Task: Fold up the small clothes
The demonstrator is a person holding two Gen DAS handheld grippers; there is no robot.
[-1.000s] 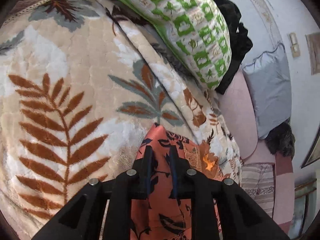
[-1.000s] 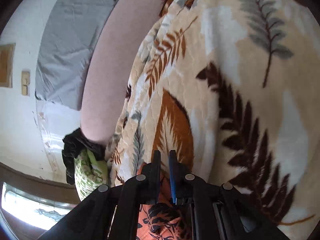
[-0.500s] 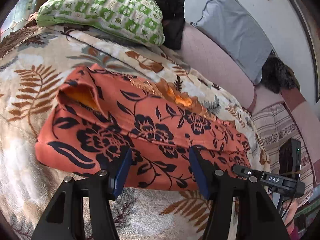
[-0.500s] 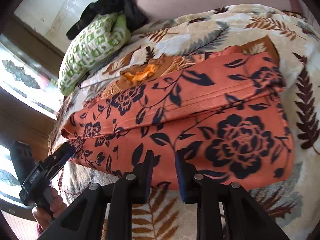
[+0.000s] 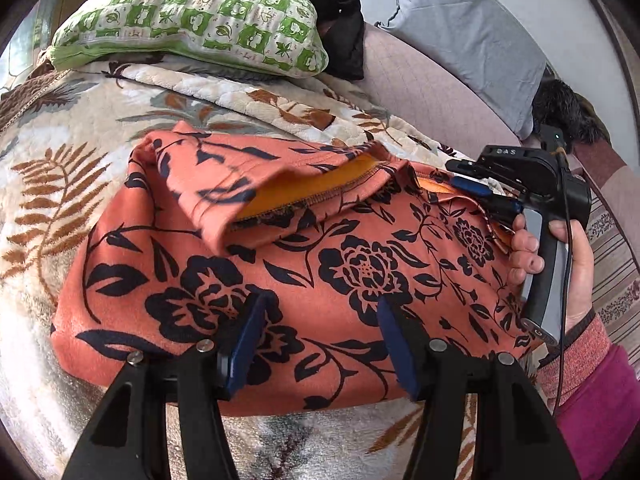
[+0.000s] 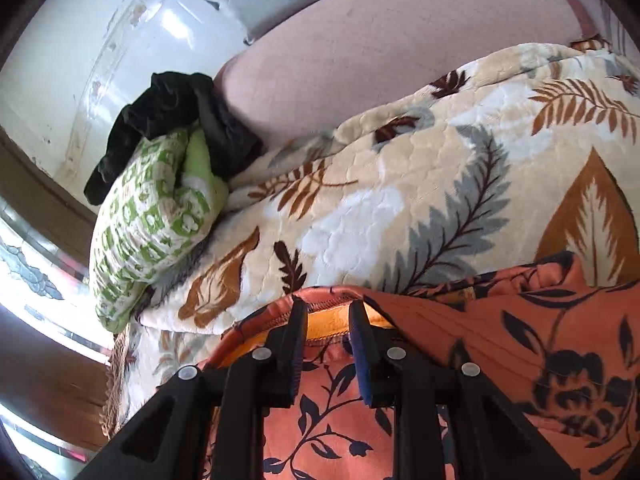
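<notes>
On the blanket (image 5: 80, 128) lies the folded orange garment (image 5: 320, 264). Left gripper (image 5: 316, 312) is about half open over its near edge, gripping nothing. Right gripper (image 6: 326, 320) is slightly open at the hem; jaws straddle the edge, no clamp visible.

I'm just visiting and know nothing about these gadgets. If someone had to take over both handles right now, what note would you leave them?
Left tongs: open, hovering over the near edge of the orange floral garment, gripping nothing.
Right tongs: pads apart, straddling the garment's far stitched hem where the yellow lining shows; not pinching it.
Garment: lies on the leaf-print blanket, already doubled over lengthwise, with one flap turned back on top. The green pillow sits beyond it.
Done: the first fold.
Left: probably grip the hem, tidy the loose flap, then fold again into a smaller bundle.
</notes>
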